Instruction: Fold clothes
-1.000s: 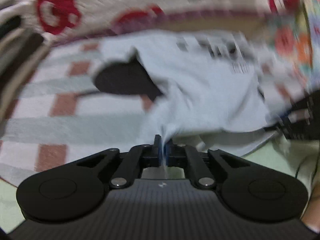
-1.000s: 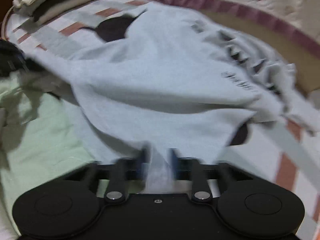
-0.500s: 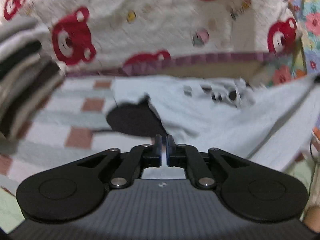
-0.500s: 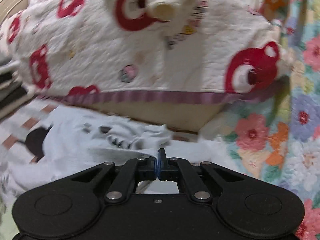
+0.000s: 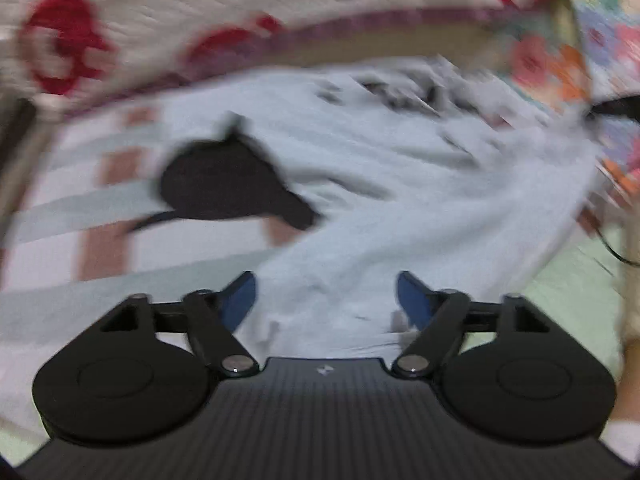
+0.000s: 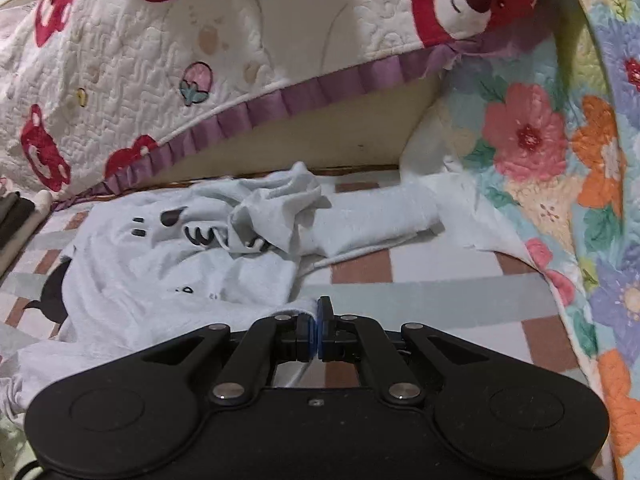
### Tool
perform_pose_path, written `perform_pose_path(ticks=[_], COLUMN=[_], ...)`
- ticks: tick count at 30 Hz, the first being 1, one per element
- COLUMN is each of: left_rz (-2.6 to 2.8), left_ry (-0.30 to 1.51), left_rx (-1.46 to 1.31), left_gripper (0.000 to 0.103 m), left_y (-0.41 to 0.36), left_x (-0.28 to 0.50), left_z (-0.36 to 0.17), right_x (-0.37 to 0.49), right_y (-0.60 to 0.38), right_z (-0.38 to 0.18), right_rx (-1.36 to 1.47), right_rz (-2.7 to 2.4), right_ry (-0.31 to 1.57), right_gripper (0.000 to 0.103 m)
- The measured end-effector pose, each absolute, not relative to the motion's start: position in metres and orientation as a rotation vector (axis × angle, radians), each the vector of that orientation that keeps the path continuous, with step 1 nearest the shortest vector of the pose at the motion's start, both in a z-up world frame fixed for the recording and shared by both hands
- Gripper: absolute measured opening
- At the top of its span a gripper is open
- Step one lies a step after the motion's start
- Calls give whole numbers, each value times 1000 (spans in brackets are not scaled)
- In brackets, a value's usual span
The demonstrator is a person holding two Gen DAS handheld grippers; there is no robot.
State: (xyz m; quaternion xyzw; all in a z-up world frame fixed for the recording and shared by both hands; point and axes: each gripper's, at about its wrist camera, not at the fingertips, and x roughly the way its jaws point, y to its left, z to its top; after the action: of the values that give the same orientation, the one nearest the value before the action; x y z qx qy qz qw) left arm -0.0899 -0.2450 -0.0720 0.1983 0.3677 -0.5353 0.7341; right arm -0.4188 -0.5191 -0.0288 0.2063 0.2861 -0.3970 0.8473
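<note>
A light blue sweatshirt point(image 6: 172, 280) with dark print lies crumpled on the checked bed sheet point(image 6: 440, 280), one sleeve point(image 6: 372, 220) stretched to the right. My right gripper point(image 6: 318, 328) is shut at the garment's near hem, and the thin edge of cloth runs into its pads. The left wrist view is motion-blurred. There my left gripper point(image 5: 326, 300) is wide open, its blue pads point(image 5: 240, 300) apart just above the sweatshirt point(image 5: 400, 208), with nothing held. A black patch point(image 5: 224, 188) shows at the garment's left edge.
A white quilt with red bears point(image 6: 160, 60) rises behind the bed. A floral quilt point(image 6: 560, 160) borders the right side. Folded dark and grey clothes point(image 6: 16, 216) are stacked at far left. Pale green cloth point(image 5: 560, 300) lies near the right in the left wrist view.
The left gripper has opened and let go of the sweatshirt. The garment, held up and stretched before, now lies on the sheet. The right gripper has come down, still shut.
</note>
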Motion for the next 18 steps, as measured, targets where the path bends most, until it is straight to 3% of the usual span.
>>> perform_pose_path(ticks=[7, 10, 13, 15, 16, 18], left_rz=[-1193, -1197, -1200, -1162, -1143, -1104], left_ry=[1013, 1101, 1188, 1142, 1118, 1070], left_rx=[400, 384, 367, 356, 350, 339], left_gripper=[82, 88, 84, 46, 15, 10], left_y=[-275, -288, -301, -288, -281, -267], left_x=[-61, -49, -37, -45, -49, -57], left_z=[-98, -109, -120, -112, -107, -98], right_x=[-425, -426, -425, -426, -426, -426], right_y=[-528, -531, -534, -535, -536, -537], right_z=[-53, -58, -61, -63, -63, -63], right_rx=[549, 585, 598, 606, 610, 615], right_rz=[-796, -780, -780, -784, -785, -786], right_ry=[582, 571, 583, 590, 589, 589], right_gripper=[3, 3, 6, 6, 6, 6])
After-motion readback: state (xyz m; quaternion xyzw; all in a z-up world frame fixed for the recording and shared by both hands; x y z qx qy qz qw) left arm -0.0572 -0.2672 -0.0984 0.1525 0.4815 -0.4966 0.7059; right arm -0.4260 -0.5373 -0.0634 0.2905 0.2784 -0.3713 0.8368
